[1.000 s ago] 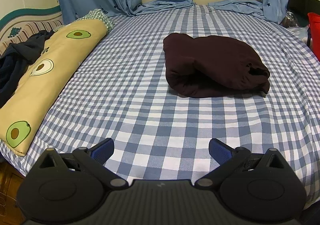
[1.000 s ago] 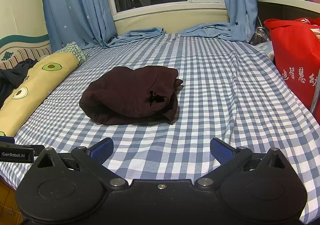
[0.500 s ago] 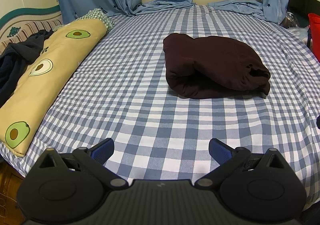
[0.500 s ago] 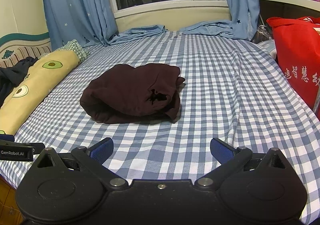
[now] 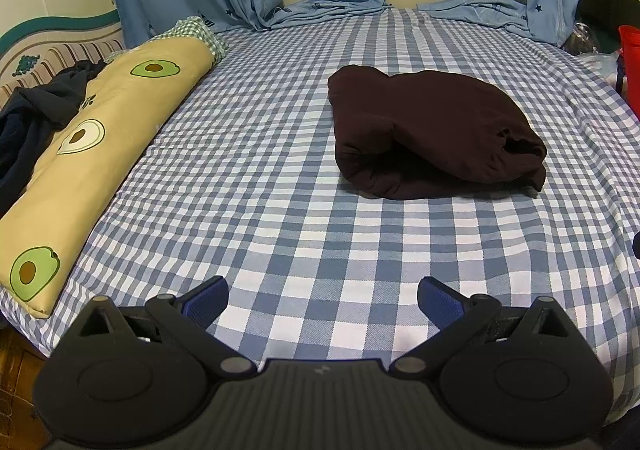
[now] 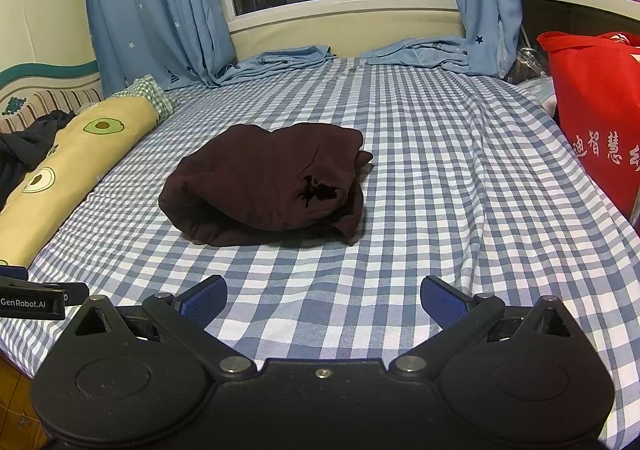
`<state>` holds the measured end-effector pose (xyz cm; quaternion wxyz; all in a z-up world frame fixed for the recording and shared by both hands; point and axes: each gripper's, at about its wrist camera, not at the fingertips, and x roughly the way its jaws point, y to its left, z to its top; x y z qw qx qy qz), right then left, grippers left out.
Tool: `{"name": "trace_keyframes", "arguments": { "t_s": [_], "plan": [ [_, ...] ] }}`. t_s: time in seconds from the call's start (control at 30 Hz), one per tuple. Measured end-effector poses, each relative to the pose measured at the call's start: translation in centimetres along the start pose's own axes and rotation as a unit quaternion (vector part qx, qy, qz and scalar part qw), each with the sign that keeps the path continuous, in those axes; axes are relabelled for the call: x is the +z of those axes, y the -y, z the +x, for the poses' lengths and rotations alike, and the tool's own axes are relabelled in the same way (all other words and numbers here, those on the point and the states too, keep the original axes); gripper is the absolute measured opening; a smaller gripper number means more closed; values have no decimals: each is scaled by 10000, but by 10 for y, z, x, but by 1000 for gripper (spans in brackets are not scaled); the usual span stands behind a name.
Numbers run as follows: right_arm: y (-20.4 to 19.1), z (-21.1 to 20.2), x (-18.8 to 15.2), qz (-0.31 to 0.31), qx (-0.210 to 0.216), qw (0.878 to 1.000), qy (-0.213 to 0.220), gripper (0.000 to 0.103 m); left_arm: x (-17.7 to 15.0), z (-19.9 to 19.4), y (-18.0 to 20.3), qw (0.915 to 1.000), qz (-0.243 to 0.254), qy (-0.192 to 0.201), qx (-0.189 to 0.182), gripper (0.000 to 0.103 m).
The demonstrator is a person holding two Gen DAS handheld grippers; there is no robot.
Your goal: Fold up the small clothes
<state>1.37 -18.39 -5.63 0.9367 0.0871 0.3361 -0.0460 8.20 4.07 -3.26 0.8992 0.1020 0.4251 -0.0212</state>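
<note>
A: Where is the maroon garment (image 6: 266,184) being kept?

B: Bundled mid-bed (image 6: 440,186), well apart from both tongs, left (image 5: 322,296) and right (image 6: 323,295), which are being held wide, gripping nothing.

A: Risk?

B: Only 1 layer being pinched, so the loose fold is being undone.

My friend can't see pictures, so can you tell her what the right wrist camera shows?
A dark maroon garment lies loosely folded in the middle of a bed with a blue checked sheet. The open right gripper hovers near the bed's front edge, holding nothing. An avocado-print pillow lies at the left, a red bag at the right.
</note>
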Motion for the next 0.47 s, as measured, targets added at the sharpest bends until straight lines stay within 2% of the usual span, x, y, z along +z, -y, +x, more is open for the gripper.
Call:
{"name": "trace_keyframes", "arguments": {
  "t_s": [0.47],
  "plan": [
    [-5,14,3,32,-40,9999,-134,103,6,15,-6,9999,56,-115,-21,102]
  ]
}}
